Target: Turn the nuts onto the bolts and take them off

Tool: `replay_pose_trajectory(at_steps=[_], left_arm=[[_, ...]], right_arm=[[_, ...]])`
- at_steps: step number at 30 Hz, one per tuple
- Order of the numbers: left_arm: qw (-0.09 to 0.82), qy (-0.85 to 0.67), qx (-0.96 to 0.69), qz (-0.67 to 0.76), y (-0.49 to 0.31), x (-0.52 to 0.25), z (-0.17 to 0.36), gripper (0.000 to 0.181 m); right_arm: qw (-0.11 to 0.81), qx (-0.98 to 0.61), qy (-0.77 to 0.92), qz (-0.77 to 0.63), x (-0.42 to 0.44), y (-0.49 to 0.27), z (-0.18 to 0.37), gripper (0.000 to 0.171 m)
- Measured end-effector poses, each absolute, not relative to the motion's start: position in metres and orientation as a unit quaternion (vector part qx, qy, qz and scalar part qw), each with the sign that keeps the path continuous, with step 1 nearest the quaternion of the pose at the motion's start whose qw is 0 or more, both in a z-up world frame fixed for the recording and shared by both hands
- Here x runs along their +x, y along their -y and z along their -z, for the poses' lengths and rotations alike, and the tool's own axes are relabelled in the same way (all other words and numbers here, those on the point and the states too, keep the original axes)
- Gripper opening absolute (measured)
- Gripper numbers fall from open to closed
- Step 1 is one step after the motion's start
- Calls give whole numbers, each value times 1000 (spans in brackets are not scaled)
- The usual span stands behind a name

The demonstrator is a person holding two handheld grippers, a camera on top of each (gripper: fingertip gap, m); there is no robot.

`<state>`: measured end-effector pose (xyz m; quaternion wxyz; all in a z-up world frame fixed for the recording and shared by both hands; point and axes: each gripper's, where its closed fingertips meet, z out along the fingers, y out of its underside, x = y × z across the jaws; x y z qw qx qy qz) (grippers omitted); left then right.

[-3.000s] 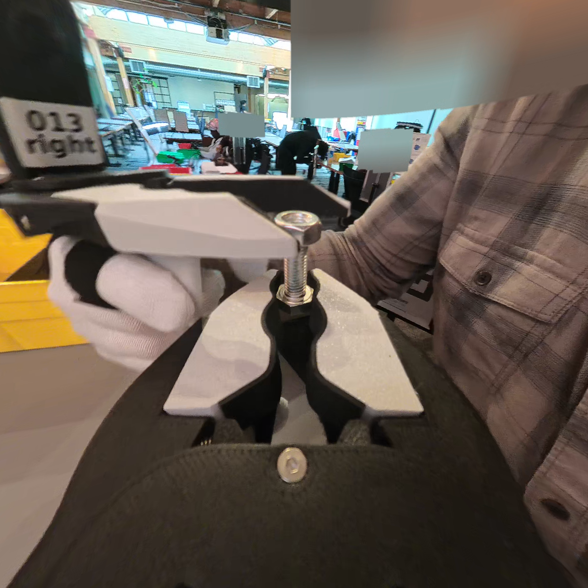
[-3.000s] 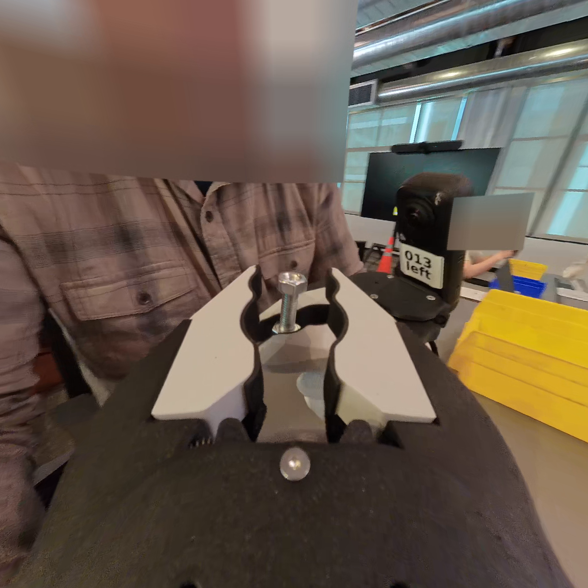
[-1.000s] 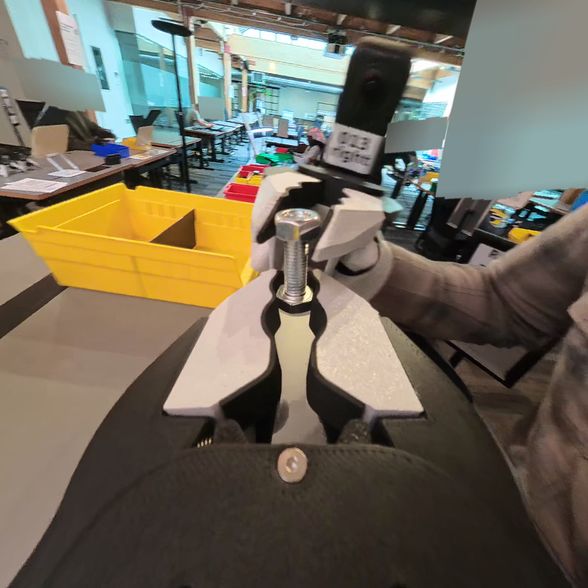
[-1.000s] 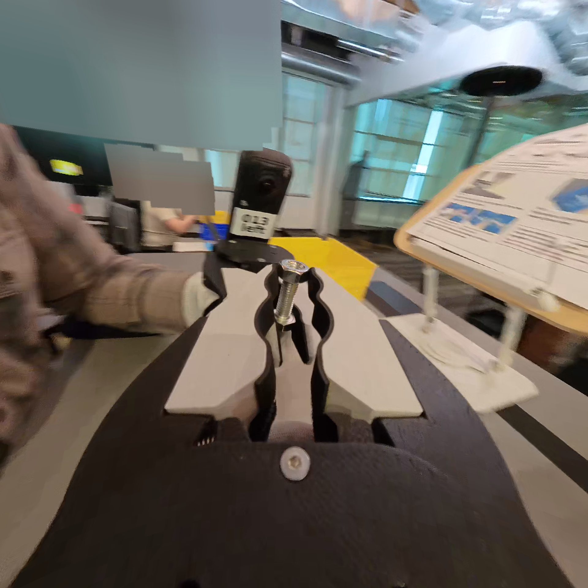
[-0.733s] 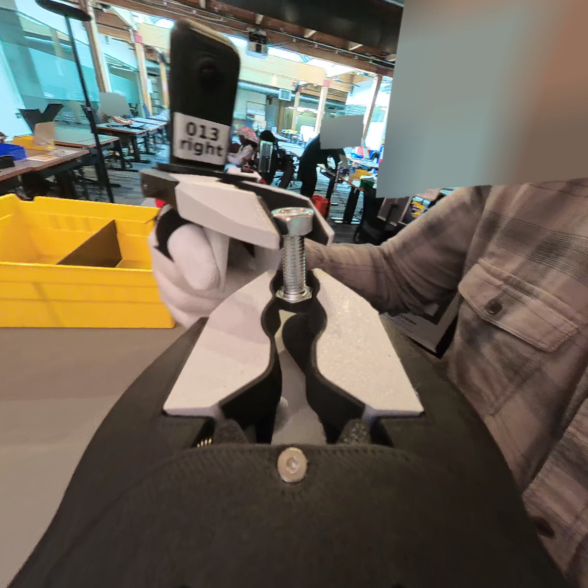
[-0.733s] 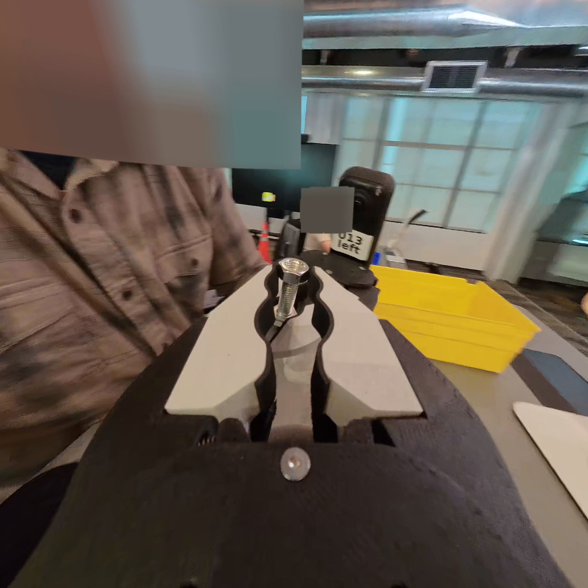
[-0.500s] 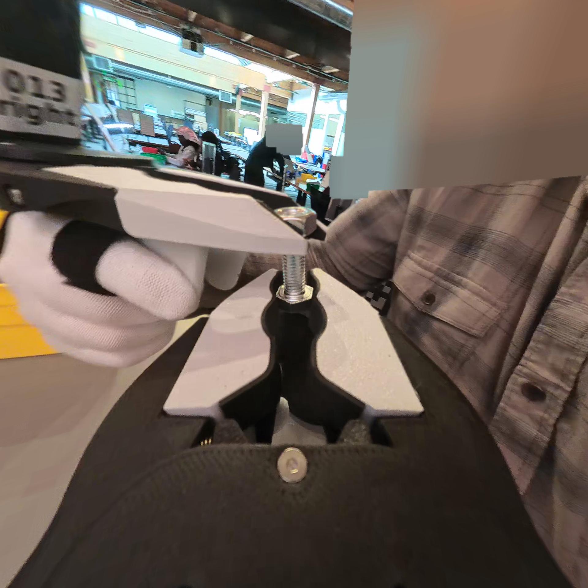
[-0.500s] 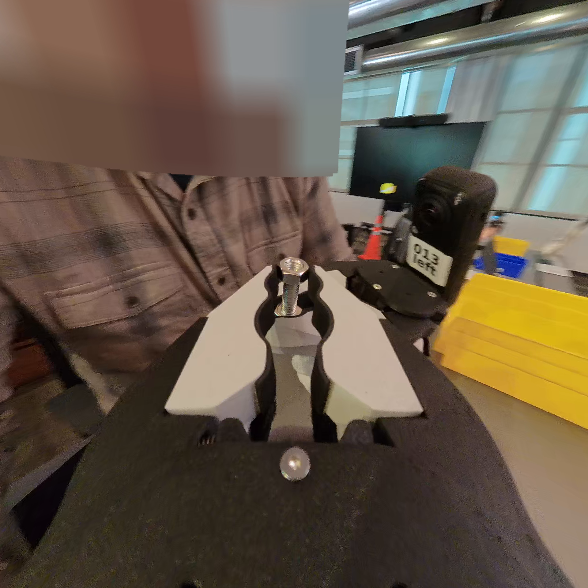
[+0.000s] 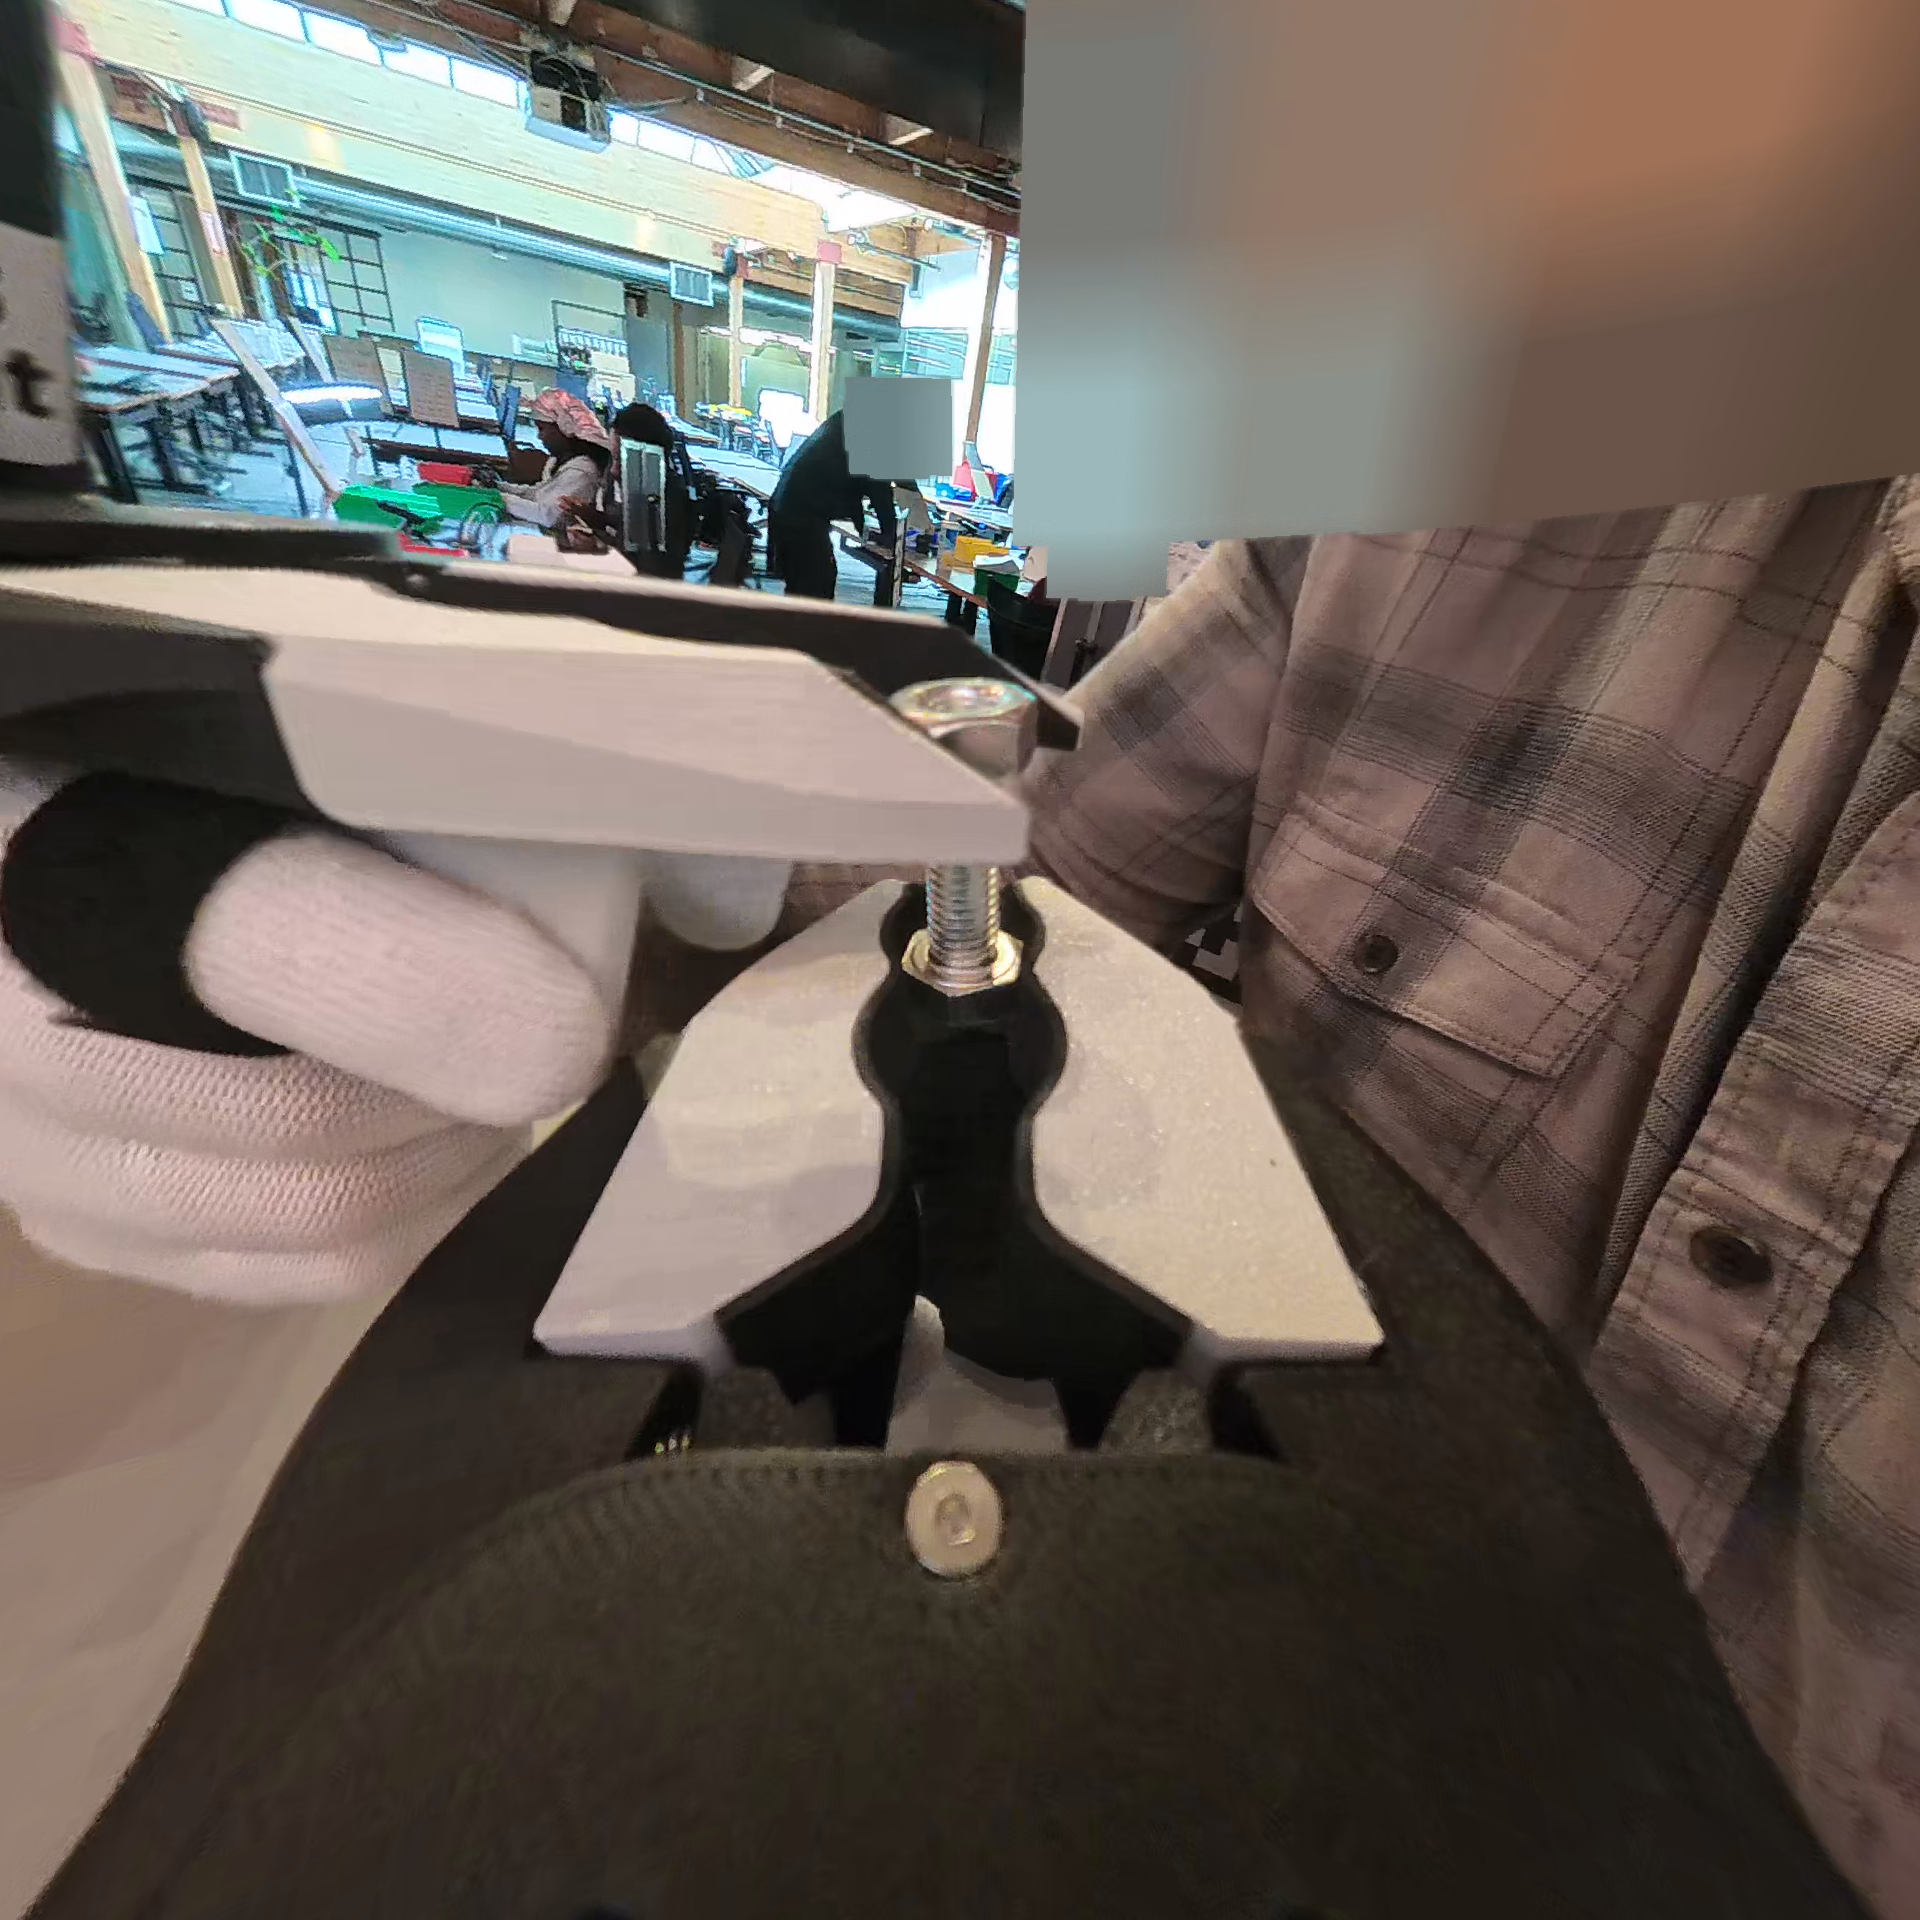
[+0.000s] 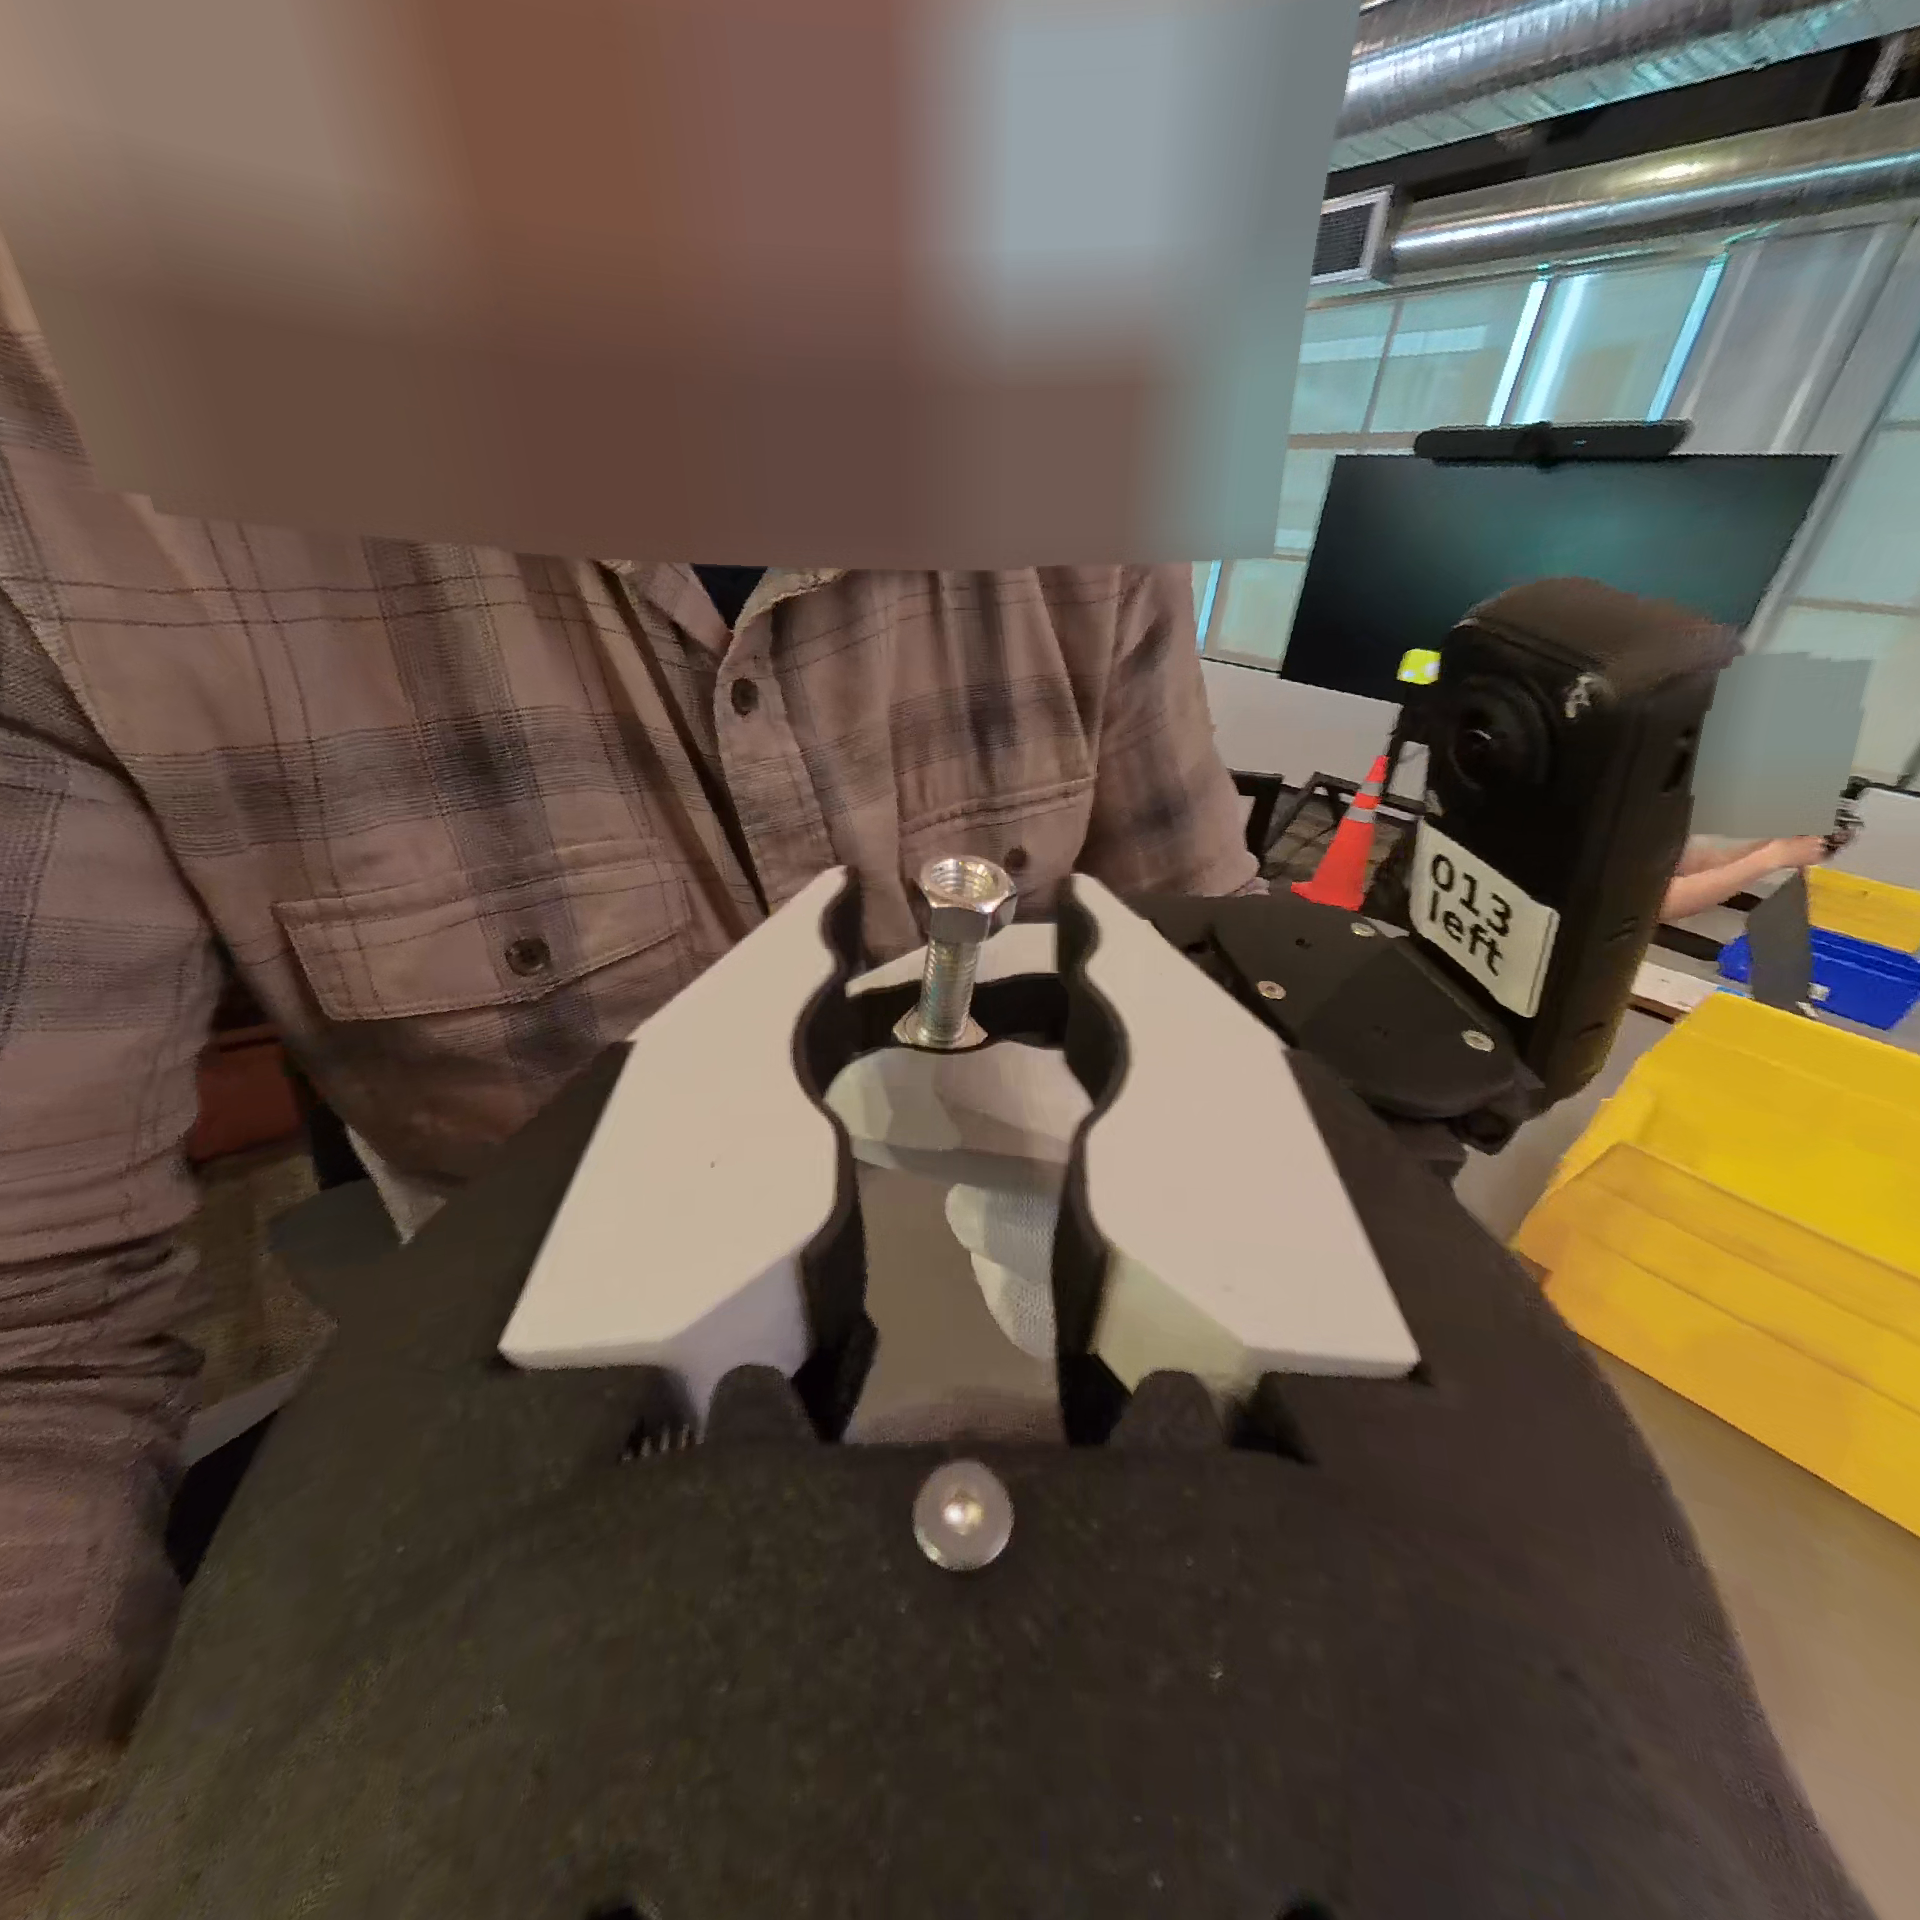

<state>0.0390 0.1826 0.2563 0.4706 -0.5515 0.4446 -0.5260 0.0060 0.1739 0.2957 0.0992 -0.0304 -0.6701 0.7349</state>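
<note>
I've let my right gripper [image 10: 961, 906] spread off the top of the bolt [image 9: 961, 899] since half a second ago, when it was clamped there.

The right jaws now stand moderately wide, with the bolt's upper hex end [image 10: 966, 894] between the fingertips and a gap on each side. My left gripper [image 9: 961, 940] is closed narrow on the lower hex piece [image 9: 961, 964] and holds the bolt upright in the air, in front of a plaid shirt [image 9: 1558, 935]. A white-gloved hand [image 9: 312, 1091] grips the right tool. A yellow bin [image 10: 1766, 1195] sits on the table to one side.
</note>
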Motion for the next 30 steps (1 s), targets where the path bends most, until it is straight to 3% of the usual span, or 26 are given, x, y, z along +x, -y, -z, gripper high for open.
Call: replay_pose_trajectory(at_steps=[1, 5, 14, 22, 27, 30], left_arm=[[474, -443, -554, 522, -185, 37, -256, 15], [499, -430, -572, 489, -200, 26, -256, 15], [580, -324, -636, 392, -258, -7, -250, 15], [611, -300, -672, 292, -281, -14, -233, 15], [612, -282, -681, 286, -285, -14, -228, 15], [618, -283, -684, 265, -288, -15, -226, 15]], right_arm=[[109, -39, 671, -732, 5, -176, -296, 46], [169, -82, 669, -719, 0, -185, -303, 50], [425, -341, 573, -612, -41, -237, -299, 55], [566, -507, 417, -498, -51, -268, -279, 35], [619, -542, 387, -417, -52, -274, -271, 18], [638, -551, 384, -377, -53, -275, -270, 18]])
